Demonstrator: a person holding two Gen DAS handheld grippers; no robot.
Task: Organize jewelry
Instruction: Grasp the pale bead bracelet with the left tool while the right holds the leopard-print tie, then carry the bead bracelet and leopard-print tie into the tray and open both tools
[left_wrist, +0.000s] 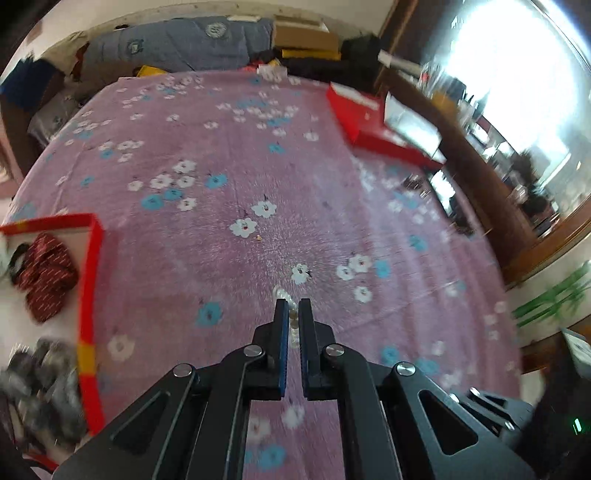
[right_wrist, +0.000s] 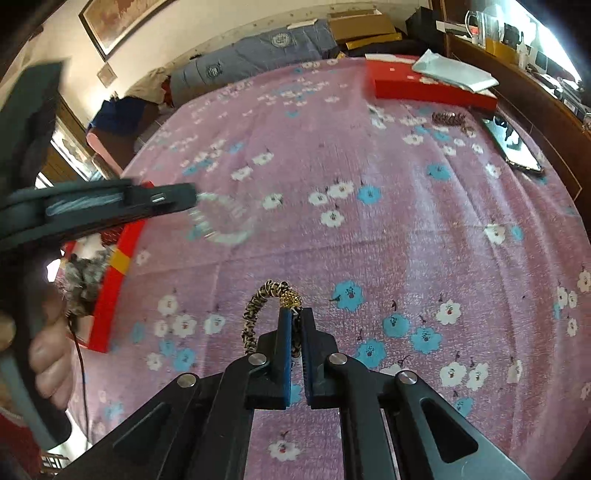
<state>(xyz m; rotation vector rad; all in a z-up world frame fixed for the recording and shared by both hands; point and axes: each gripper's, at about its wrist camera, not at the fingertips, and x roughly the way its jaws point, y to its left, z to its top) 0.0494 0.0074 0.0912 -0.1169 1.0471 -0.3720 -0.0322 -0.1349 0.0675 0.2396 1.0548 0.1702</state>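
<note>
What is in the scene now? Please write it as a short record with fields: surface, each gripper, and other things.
surface: pink floral bedspread
left gripper: shut on a pearl bead bracelet
right gripper: shut on a leopard-print hair tie with a gold bead
box at left: red open box, hair ties inside
far side: red flat box, phone, another small jewelry piece

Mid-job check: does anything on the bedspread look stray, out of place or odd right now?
Yes. A dark beaded piece lies loose on the bedspread, far from the red tray, beside a phone. Otherwise, the left claw grips a clear bead bracelet and the right claw a leopard-print band.
</note>
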